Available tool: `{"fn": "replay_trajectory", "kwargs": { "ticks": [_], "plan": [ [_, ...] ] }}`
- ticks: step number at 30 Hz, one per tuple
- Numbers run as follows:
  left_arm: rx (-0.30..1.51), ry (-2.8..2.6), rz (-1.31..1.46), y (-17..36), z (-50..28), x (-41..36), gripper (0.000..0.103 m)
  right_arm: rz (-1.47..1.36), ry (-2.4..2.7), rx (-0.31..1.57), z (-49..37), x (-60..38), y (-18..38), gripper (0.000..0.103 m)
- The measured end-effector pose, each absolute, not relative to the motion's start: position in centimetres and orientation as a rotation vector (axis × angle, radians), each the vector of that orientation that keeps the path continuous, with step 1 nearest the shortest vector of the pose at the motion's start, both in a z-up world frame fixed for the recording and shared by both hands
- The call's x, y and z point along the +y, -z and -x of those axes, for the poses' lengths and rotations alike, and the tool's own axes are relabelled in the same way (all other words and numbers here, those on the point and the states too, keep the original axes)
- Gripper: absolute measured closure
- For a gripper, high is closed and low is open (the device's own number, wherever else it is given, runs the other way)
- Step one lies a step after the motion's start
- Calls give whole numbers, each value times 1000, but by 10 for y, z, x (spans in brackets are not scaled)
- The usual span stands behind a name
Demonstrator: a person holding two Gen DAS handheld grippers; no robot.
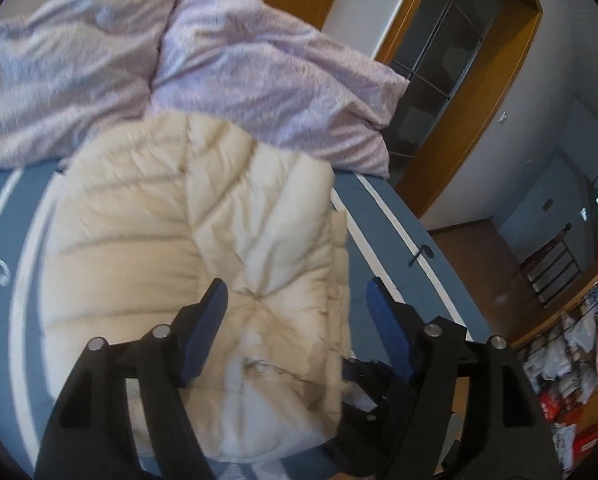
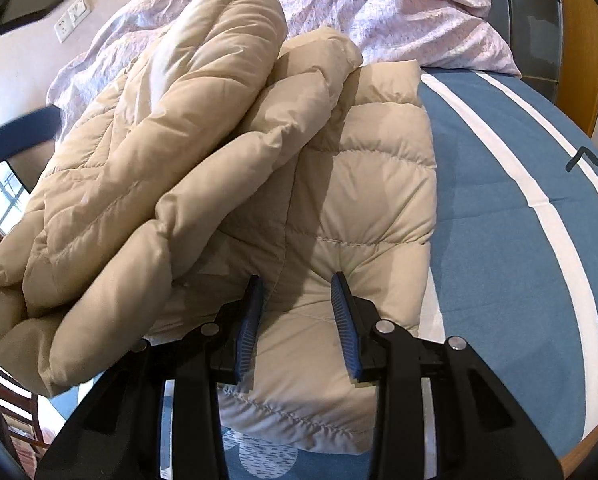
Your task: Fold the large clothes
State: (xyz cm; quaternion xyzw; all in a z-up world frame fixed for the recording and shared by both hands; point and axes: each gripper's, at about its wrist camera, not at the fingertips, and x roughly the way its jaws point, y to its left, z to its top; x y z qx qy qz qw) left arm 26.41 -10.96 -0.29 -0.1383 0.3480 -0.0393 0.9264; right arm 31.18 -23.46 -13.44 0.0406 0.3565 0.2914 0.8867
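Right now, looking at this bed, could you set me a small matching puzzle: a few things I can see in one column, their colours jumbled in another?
Things:
1. puffy jacket
2. crumpled duvet
3. bed sheet
4. door frame

Colours:
A. blue with white stripes
B. orange-brown wood
C. cream-beige
D. pale pink-lilac

Pairs: 1-C, 2-D, 3-A, 4-B

One puffer jacket (image 2: 227, 184), two pillows (image 1: 259, 76), two claws (image 2: 297, 280).
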Motion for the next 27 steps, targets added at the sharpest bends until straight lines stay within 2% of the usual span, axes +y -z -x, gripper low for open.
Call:
{"fn": "replay_trajectory", "kwargs": {
  "ticks": [5,16,27],
  "plan": [
    [694,-11,247,-3,-254,-80,30,-81,-598,742,-311,-234,135,66],
    [759,-178,291,29,-258,2,30,-77,-600,740,-310,-233,135,66],
    [786,-131,295,58,-275,-19,25,-106,-583,719,-313,-243,130,66]
  ]
}}
